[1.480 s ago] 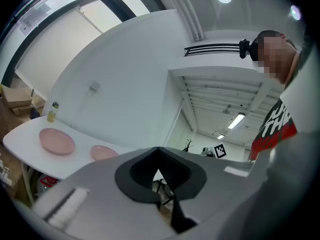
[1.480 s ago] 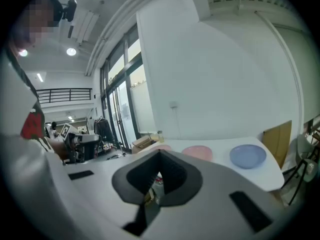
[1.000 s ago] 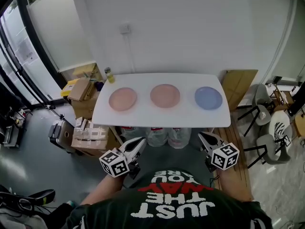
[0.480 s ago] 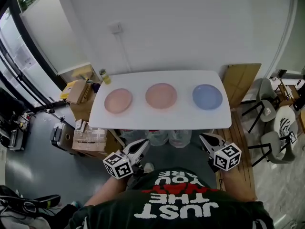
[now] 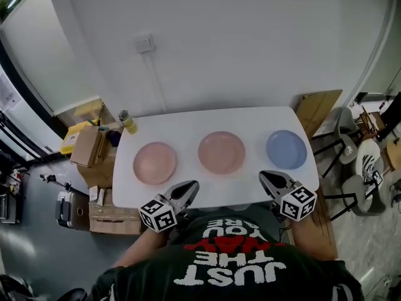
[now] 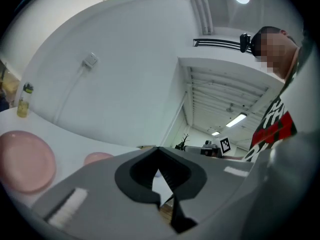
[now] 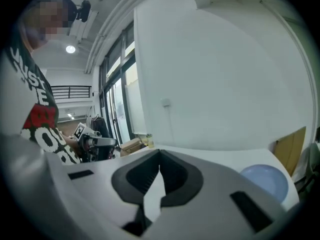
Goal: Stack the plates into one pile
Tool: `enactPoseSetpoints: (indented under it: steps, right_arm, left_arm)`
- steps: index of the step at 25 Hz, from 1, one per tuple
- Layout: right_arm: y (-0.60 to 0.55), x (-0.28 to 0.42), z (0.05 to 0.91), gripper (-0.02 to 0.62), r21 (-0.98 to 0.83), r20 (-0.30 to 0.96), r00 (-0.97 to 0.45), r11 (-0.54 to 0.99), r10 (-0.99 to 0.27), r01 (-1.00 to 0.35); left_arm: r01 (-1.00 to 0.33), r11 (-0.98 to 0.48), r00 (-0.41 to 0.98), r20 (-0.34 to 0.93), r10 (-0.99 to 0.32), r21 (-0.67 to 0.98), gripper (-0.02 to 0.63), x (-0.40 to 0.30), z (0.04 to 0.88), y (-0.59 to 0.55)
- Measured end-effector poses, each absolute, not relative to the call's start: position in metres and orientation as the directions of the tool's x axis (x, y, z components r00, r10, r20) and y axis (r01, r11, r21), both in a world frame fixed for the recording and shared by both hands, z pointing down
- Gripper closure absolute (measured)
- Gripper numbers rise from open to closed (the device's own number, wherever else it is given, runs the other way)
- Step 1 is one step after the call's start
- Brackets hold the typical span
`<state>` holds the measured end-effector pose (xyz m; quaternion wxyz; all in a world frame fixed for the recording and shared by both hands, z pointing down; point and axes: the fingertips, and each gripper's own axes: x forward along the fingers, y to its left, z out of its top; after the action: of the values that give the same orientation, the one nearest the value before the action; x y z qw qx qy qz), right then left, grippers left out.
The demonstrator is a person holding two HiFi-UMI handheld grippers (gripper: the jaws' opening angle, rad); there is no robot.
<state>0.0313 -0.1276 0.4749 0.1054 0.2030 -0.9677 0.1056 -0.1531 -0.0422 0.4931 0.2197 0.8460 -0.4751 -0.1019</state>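
Both pairs of jaws are pressed together with nothing between them: the left gripper [image 5: 192,185] and the right gripper [image 5: 264,175] are empty, and their tips hang over the near edge of the white table [image 5: 188,123]. The left tip sits just short of the gap between the left plate [image 5: 155,162] and the middle plate [image 5: 221,152], both pink. The right tip sits just short of the gap between the middle plate and the blue plate [image 5: 286,149], nearer the blue one. The three plates lie flat in a row along the table, apart from each other, none yet on another, so I'd say the stacking has not begun and the step in hand is reaching for a first plate. To do it well, the jaws want spreading before they get to a rim. These plates look shallow and sit flat, so the lower jaw should slide in low along the tabletop and get under the lip, with the upper jaw coming down on it. A closed or high approach would likely shove the plate toward the wall. Taking the middle plate as the base seems sensible, each outer plate being lifted clear and set down centred. The bottle [image 5: 128,122] at the far left corner stands well out of the way.
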Motion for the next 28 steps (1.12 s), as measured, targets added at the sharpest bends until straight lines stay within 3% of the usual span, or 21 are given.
enactPoseSetpoints:
  steps: [6,12,18,23,28]
  right_arm:
    - [-0.189,-0.037,0.470,0.589,-0.170,0.288,-0.870,0.873,-0.400,-0.457]
    - [-0.236,-0.047,0.490,0.589,-0.199,0.342,-0.865,0.871,-0.368,-0.450]
    - [-0.266,-0.051,0.509,0.589,-0.214,0.372,-0.892,0.911,-0.258,-0.353]
    - [-0.286,-0.060,0.516,0.589,-0.212,0.377,-0.901,0.927,-0.215,-0.310]
    - [-0.290,-0.058,0.527,0.589,-0.216,0.382,-0.895,0.920,-0.230,-0.328]
  left_arm:
    - [-0.745,-0.473,0.579,0.105,-0.809,0.470,0.598,-0.222,0.511,-0.107]
    - [-0.749,-0.412,0.563,0.170,-0.809,0.519,0.598,-0.224,0.549,-0.155]
    - [-0.800,-0.175,0.431,0.347,-0.833,0.574,0.598,-0.226,0.618,-0.178]
    - [-0.822,0.002,0.383,0.555,-0.738,0.570,0.592,-0.231,0.692,-0.194]
    - [-0.747,0.178,0.392,0.641,-0.660,0.640,0.471,-0.228,0.748,-0.216]
